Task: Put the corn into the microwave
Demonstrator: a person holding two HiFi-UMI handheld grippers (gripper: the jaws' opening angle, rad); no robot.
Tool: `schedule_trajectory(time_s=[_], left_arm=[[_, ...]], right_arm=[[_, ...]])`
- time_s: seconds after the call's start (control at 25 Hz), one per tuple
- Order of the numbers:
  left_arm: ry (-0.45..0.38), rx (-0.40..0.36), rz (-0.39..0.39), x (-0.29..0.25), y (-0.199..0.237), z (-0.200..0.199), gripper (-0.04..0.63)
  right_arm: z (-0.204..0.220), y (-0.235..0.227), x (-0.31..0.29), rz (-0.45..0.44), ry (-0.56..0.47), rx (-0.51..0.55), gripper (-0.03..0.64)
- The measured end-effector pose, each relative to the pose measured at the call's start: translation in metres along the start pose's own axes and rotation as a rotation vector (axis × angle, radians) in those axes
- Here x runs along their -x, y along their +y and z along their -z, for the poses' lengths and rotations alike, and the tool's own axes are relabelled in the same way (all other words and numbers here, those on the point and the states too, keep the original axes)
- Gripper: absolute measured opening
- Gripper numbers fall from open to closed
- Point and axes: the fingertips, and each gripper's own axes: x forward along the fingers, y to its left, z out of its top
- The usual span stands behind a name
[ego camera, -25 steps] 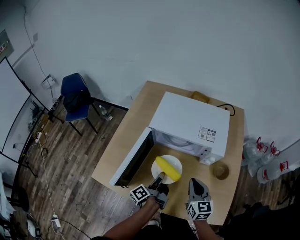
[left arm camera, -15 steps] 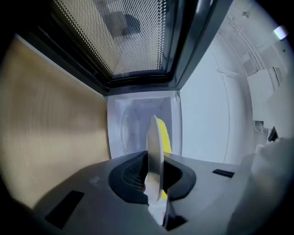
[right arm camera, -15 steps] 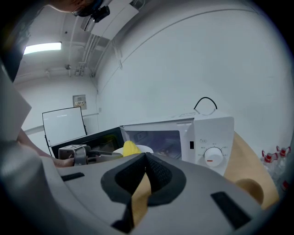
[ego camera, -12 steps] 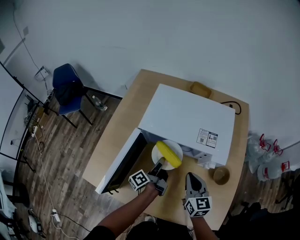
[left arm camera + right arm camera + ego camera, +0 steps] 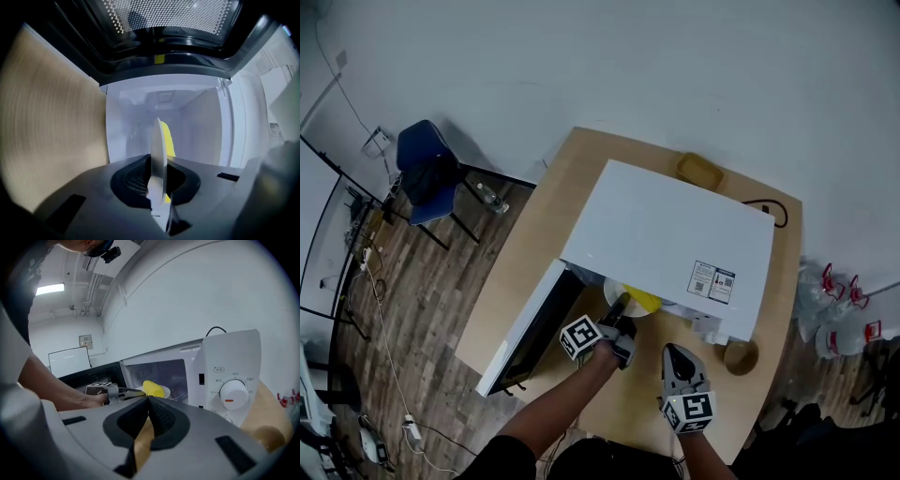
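Left gripper [image 5: 621,309]: clenched on the white plate's [image 5: 613,292] rim.
Corn [image 5: 643,300]: on that plate, in the microwave's [image 5: 670,234] mouth, at the left gripper's 1 o'clock.
Right gripper [image 5: 149,401]: jaws together, empty, at the left gripper's 4 o'clock.

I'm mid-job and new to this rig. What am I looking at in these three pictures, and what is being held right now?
There is no robot arm here: a person holds a hand-held gripper in each hand. The top-down picture comes from a camera on the person's head. The other two cameras ride on the grippers and look along their jaws. A white microwave stands on a wooden table with its door open. The left hand-held gripper is clamped on the rim of a white plate carrying the yellow corn, partly inside the oven's opening. The right hand-held gripper is shut and empty, in front of the microwave. A small brown bowl sits near the microwave's front corner.
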Motion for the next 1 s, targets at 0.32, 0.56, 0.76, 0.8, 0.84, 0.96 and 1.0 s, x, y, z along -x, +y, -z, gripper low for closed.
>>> schedule_trajectory(time_s=[0.32,0.56,0.76,0.8,0.84,0.96,1.0], left_arm=[[-0.021,0.054,-0.115,-0.025,0.013,-0.002,0.026],[-0.012,0.084,-0.078,-0.030,0.020,0.004,0.026],[-0.008,0.035,-0.067,-0.030,0.021,-0.001,0.026],[-0.012,0.020,-0.076,-0.029,0.020,-0.003,0.026],[-0.017,0.005,-0.086,-0.029,0.018,-0.005,0.026],[-0.021,-0.056,-0.101,-0.028,0.012,-0.005,0.066],[-0.019,-0.080,-0.103,-0.028,0.009,-0.005,0.089]], right_arm=[[0.012,-0.004,-0.001,-0.014,0.046,0.009,0.060],[0.014,-0.004,0.001,-0.033,0.051,0.018,0.060],[0.019,0.002,0.003,-0.039,0.053,0.011,0.060],[0.021,0.003,0.004,-0.040,0.055,0.009,0.060],[0.023,0.005,0.006,-0.041,0.057,0.008,0.060],[0.028,0.009,0.010,-0.050,0.065,0.015,0.060],[0.031,0.011,0.011,-0.052,0.070,0.014,0.060]])
